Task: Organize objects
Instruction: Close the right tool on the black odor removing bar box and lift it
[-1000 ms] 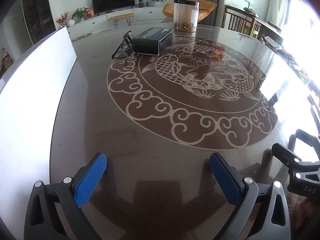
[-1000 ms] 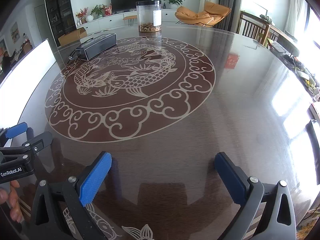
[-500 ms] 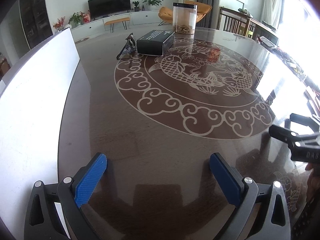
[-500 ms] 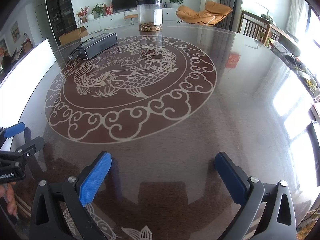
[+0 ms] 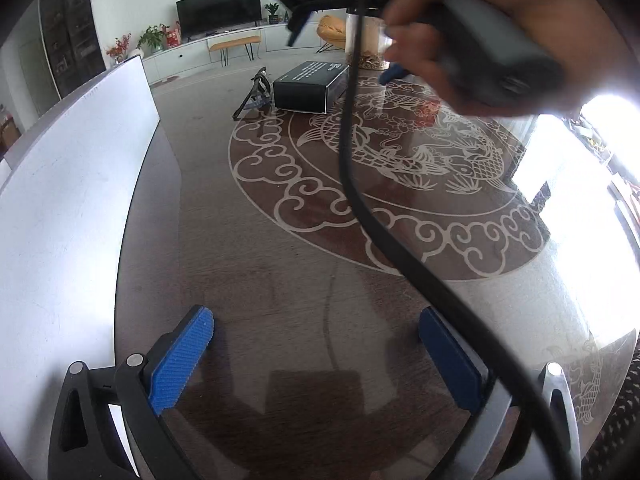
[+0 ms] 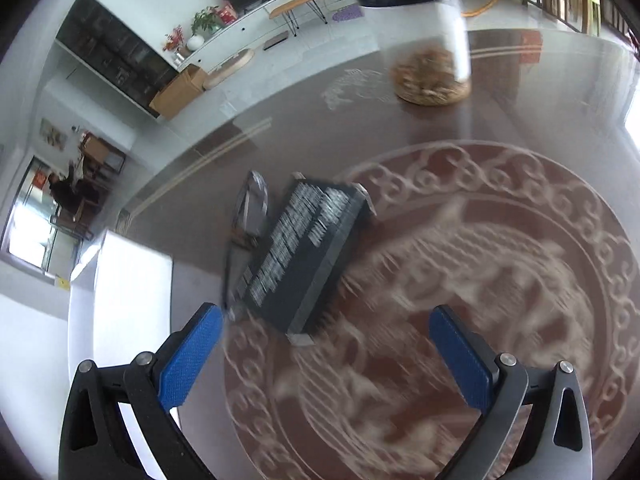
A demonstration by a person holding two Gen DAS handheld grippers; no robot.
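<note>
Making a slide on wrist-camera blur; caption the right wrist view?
Open right gripper above black box on patterned table, clear jar beyond; motion-blurred.

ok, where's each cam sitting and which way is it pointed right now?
Left wrist: low over the near table edge, looking across it to the black box; its open left gripper below, the person's hand and a cable crossing in front.
Right wrist: above the table, tilted down at the black box, blurred; open right gripper below.
Shared: box, glasses, clear jar, TV.
</note>
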